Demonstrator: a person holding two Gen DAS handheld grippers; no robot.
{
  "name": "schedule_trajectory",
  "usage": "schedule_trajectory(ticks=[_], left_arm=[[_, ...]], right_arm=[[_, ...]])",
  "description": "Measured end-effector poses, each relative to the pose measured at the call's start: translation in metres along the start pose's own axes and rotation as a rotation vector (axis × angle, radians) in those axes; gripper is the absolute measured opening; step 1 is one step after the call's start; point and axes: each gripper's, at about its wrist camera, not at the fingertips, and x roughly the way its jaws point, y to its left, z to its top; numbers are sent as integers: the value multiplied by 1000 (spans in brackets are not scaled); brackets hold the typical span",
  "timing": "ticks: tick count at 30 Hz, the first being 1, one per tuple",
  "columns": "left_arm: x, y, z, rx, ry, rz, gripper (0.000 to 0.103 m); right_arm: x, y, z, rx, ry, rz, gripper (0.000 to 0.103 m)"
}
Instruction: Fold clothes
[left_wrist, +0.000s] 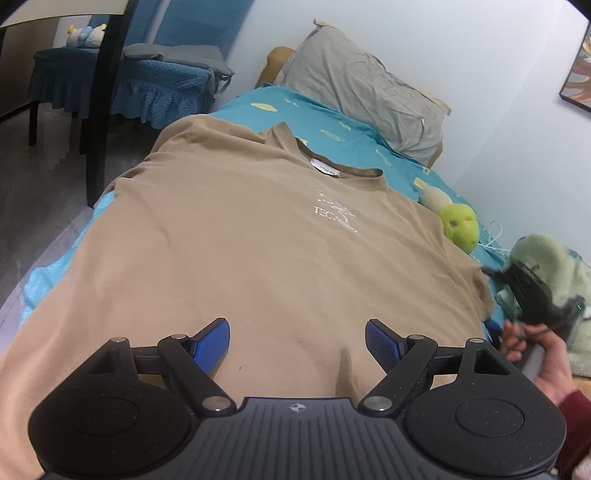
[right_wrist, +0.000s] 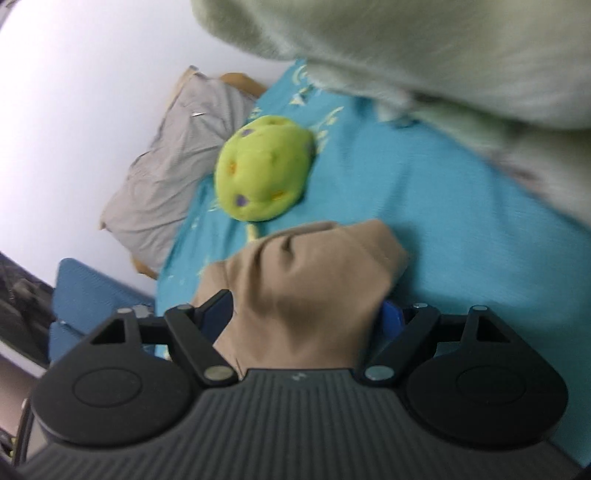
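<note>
A tan T-shirt (left_wrist: 258, 240) with white chest print lies spread face up on the blue bed sheet (left_wrist: 332, 122), collar toward the pillow. My left gripper (left_wrist: 297, 339) is open and empty, hovering just above the shirt's lower middle. My right gripper (right_wrist: 308, 314) stands wide open at the shirt's right sleeve (right_wrist: 314, 273), with bunched sleeve cloth lying between its blue pads (right_wrist: 391, 317); the view is blurred. In the left wrist view the right gripper (left_wrist: 532, 291) shows at the shirt's right edge, held by a hand.
A grey pillow (left_wrist: 369, 88) lies at the head of the bed against the white wall. A green plush toy (right_wrist: 262, 170) sits right of the shirt. A pale green fleece garment (right_wrist: 461, 66) lies at the right. A blue-covered chair (left_wrist: 129, 81) and a dark table leg (left_wrist: 107, 103) stand left.
</note>
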Motion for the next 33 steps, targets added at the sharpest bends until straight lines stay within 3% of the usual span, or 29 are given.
schedule_trajectory(ticks=[3, 4, 5, 6, 8, 11, 15, 19, 21, 22, 27, 32, 33], left_arm=[[8, 1, -1, 1, 12, -4, 82], [10, 1, 0, -2, 17, -5, 82], [12, 2, 0, -6, 18, -5, 82], [12, 3, 0, -7, 17, -5, 82], [12, 3, 0, -9, 13, -4, 82], [9, 5, 1, -13, 5, 0, 82], [-1, 5, 3, -10, -18, -1, 82], [-9, 4, 2, 15, -32, 1, 82], [-11, 3, 1, 26, -35, 3, 82], [-12, 2, 1, 28, -35, 2, 82], [-11, 4, 0, 22, -24, -3, 82], [-5, 7, -1, 14, -5, -14, 82], [-3, 6, -1, 21, -4, -16, 82]], right_arm=[[10, 7, 7, -23, -13, -12, 80], [13, 13, 7, -60, -3, -27, 66], [15, 19, 8, -97, 5, -41, 37], [10, 23, 7, -118, -7, -53, 24], [0, 32, 5, -157, -31, -75, 17], [-23, 40, -1, -147, -108, -76, 17], [-53, 48, -11, -181, -154, -138, 19], [-64, 24, -14, 1, -87, -136, 35], [-60, 10, -14, 94, -35, -72, 66], [-58, 5, -15, 132, -19, -42, 87], [-44, -6, -16, 143, -22, -13, 88], [-12, 12, -4, -43, -52, -81, 88], [-6, 17, 0, -83, -43, -85, 83]])
